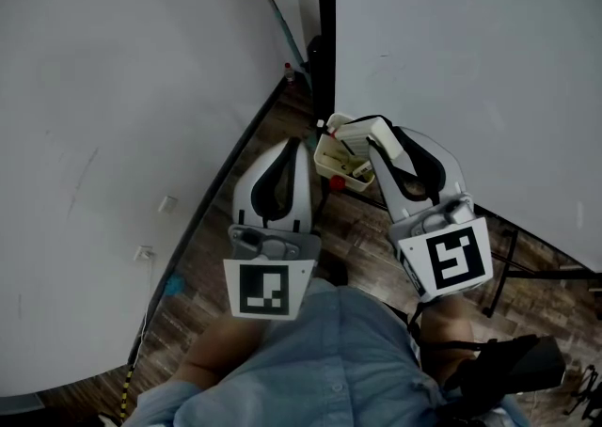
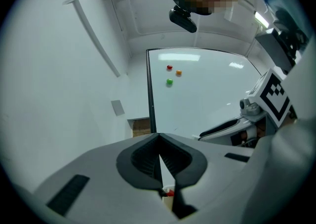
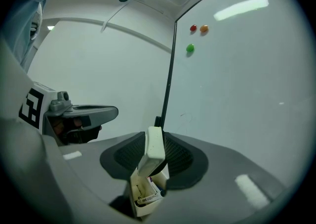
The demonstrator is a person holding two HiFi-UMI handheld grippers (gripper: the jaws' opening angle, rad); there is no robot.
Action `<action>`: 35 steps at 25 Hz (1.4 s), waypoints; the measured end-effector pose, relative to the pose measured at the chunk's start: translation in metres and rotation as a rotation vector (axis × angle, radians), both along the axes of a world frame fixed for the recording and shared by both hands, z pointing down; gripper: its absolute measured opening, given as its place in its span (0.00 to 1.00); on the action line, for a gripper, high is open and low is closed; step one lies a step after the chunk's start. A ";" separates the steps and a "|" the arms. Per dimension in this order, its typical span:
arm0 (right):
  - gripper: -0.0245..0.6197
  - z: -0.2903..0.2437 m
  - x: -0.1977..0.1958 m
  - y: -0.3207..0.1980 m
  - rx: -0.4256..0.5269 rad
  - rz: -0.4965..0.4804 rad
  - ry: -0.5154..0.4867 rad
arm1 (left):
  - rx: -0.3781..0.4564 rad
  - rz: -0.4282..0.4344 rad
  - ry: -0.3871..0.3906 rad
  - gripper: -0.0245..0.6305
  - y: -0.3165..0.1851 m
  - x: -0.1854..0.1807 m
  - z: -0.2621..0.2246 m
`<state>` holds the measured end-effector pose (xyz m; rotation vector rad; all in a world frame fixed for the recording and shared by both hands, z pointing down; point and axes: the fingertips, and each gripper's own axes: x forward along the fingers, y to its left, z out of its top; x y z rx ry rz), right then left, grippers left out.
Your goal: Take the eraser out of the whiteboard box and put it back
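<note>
The white eraser (image 3: 154, 148) stands tilted between my right gripper's (image 3: 156, 155) pads, its lower end dipping into the cream whiteboard box (image 3: 140, 204). In the head view the box (image 1: 331, 167) hangs at the whiteboard's lower left corner, with the eraser (image 1: 354, 132) over its far end and the right gripper (image 1: 372, 139) shut on it. Markers lie inside the box. My left gripper (image 1: 299, 145) hovers just left of the box, its jaws pressed together with nothing in them. In its own view the left gripper (image 2: 159, 138) shows the pads meeting in a thin line.
The whiteboard (image 1: 470, 58) fills the right side, with a black frame post (image 1: 324, 30) at its edge. Red, orange and green magnets (image 2: 170, 82) stick to the board. A white wall (image 1: 113, 134) stands to the left, with wood floor (image 1: 216, 237) below. A black stand foot (image 1: 527, 270) lies at right.
</note>
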<state>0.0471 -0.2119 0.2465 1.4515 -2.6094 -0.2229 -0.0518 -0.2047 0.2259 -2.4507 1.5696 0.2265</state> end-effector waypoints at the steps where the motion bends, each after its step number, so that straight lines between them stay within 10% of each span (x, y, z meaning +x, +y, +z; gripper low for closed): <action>1: 0.22 0.002 -0.001 0.000 -0.006 -0.001 0.002 | -0.003 0.000 0.002 0.04 -0.001 -0.001 0.001; 35: 0.23 0.106 -0.049 -0.035 -0.265 0.005 0.162 | -0.145 0.054 0.038 0.04 -0.060 -0.032 0.046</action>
